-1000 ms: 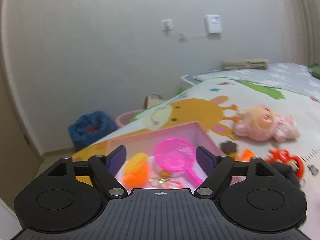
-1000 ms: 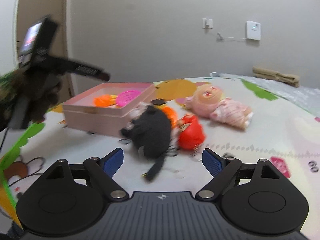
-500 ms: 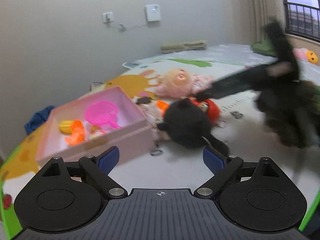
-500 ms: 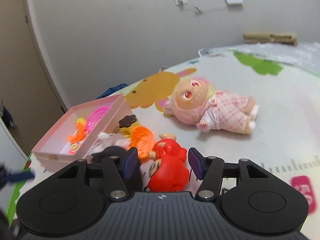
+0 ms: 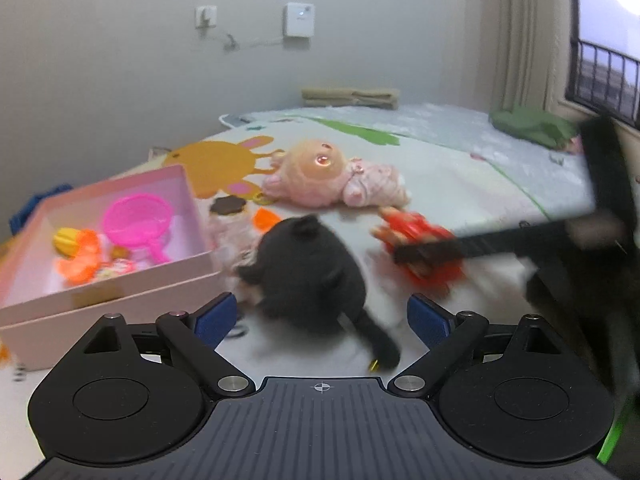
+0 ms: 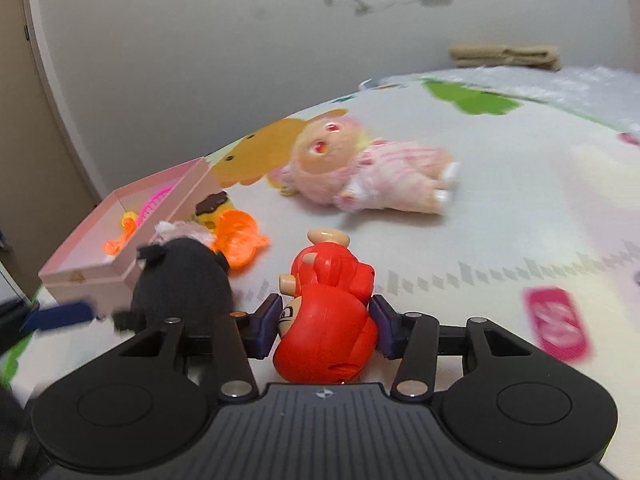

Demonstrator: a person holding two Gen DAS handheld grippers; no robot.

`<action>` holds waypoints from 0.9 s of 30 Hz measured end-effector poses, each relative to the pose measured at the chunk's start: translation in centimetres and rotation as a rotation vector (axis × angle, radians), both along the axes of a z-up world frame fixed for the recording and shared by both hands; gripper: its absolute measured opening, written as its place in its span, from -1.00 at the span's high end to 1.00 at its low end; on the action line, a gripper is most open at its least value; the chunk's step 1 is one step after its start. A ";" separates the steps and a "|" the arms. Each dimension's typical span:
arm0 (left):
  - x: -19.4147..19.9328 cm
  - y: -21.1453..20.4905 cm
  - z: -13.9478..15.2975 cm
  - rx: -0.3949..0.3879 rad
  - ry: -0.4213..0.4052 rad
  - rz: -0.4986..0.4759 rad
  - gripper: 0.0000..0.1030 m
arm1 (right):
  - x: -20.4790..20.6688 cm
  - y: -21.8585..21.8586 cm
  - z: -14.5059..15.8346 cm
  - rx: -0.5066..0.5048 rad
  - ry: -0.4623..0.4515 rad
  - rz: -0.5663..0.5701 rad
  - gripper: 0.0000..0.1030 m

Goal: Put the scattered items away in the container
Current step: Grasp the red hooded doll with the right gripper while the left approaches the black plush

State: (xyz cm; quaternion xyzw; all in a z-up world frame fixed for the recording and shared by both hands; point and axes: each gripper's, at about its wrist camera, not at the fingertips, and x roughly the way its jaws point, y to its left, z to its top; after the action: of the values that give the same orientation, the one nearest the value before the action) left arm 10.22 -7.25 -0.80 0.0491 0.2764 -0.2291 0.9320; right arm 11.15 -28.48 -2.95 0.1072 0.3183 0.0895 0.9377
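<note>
Red plastic toy figure (image 6: 326,320) sits lower centre, right gripper (image 6: 326,326) pads bracketing its belly, contact unclear.
Looks hard, slick and light, so its wide middle grips best; left gripper (image 5: 322,320) gapes wide over the black plush (image 5: 308,272), pink box (image 5: 120,280) at left.

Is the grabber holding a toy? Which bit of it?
The right gripper has the red toy figure between its fingers, pinched across its round body. The left gripper holds nothing.

Left tongs (image 5: 320,316) spread wide; black plush (image 5: 308,272) between tips; pink box (image 5: 120,280) at 10 o'clock.
</note>
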 end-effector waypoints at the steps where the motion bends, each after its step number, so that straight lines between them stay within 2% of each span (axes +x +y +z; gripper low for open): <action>1: 0.8 -0.7 -0.2 0.000 0.003 0.015 -0.85 | -1.0 -0.4 0.0 -0.002 -0.003 -0.009 0.08; 6: 3.5 -3.4 -1.5 0.032 0.019 0.097 -0.83 | -4.9 -0.8 -0.4 -0.025 -0.016 -0.027 0.08; 9: 3.5 -4.3 -2.0 0.099 -0.031 0.113 -0.40 | -6.6 -0.7 -0.6 -0.042 -0.036 -0.032 0.08; 12: 2.6 -4.0 -1.9 0.125 -0.047 0.085 -0.30 | -7.5 -0.6 -0.5 -0.043 -0.044 -0.026 0.08; 15: 0.9 -3.3 -1.3 0.132 -0.038 0.034 -0.28 | -8.1 -0.5 -0.3 -0.035 -0.046 -0.011 0.08; 22: -6.2 0.0 -1.0 0.159 -0.013 -0.167 -0.32 | -10.0 1.0 0.4 -0.075 -0.069 0.061 0.08; 27: -7.8 2.5 -1.3 0.203 -0.010 -0.162 -0.52 | -11.4 2.5 0.5 -0.168 -0.094 0.098 0.05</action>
State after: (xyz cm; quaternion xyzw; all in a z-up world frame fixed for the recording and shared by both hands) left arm 2.39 -4.74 -2.09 0.1665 0.2887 -0.2744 0.9020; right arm -0.28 -25.98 -2.46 0.0083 0.2851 0.1133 0.9517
